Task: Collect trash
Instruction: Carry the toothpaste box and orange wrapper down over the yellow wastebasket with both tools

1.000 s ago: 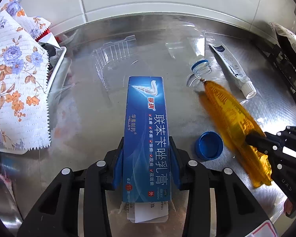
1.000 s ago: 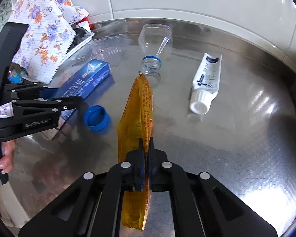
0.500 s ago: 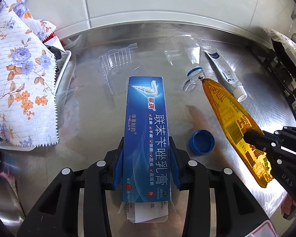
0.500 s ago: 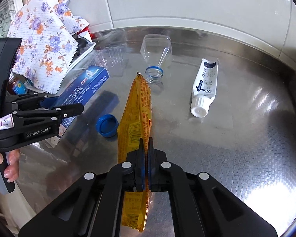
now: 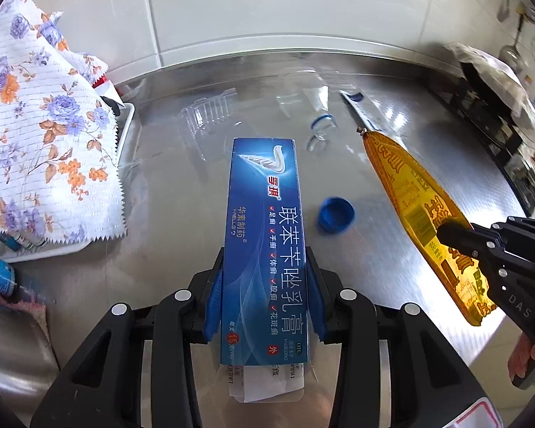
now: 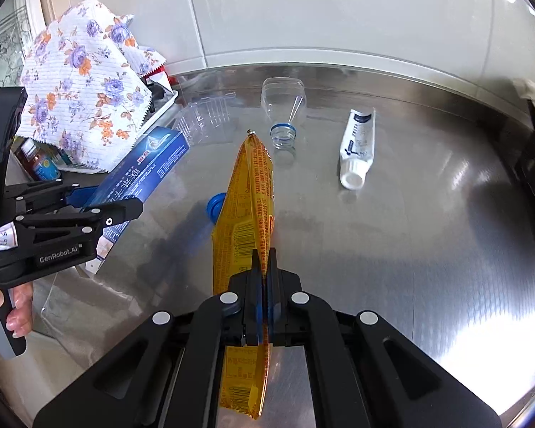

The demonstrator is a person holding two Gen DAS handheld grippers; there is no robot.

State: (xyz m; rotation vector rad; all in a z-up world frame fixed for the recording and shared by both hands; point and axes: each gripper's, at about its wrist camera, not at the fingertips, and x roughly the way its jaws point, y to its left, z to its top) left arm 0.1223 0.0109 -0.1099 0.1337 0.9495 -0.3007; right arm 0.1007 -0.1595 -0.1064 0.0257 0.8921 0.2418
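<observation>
Mid-carry, both loads lifted off steel desk (image 6: pixel 428 249): left gripper (image 5: pixel 264 303) jaws clamped on blue cardboard ointment box (image 5: pixel 264 249), right gripper (image 6: pixel 265 285) jaws pinching flat orange plastic wrapper (image 6: pixel 248 210); next, judged: bin, unseen.

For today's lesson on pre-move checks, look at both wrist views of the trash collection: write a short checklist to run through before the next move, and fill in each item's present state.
1. Left gripper shut firmly on the blue ointment box: ok.
2. Leaflet secure inside the box: not ok, it sticks out of the near end.
3. Right gripper shut on the orange snack wrapper: ok.
4. Two held items apart from each other: ok.
5. Trash left on the steel counter: not ok; blue bottle cap, clear plastic bottle, white tube and clear plastic tray remain.
6. Bin for dropping the trash in sight: cannot tell, none shows.
</observation>
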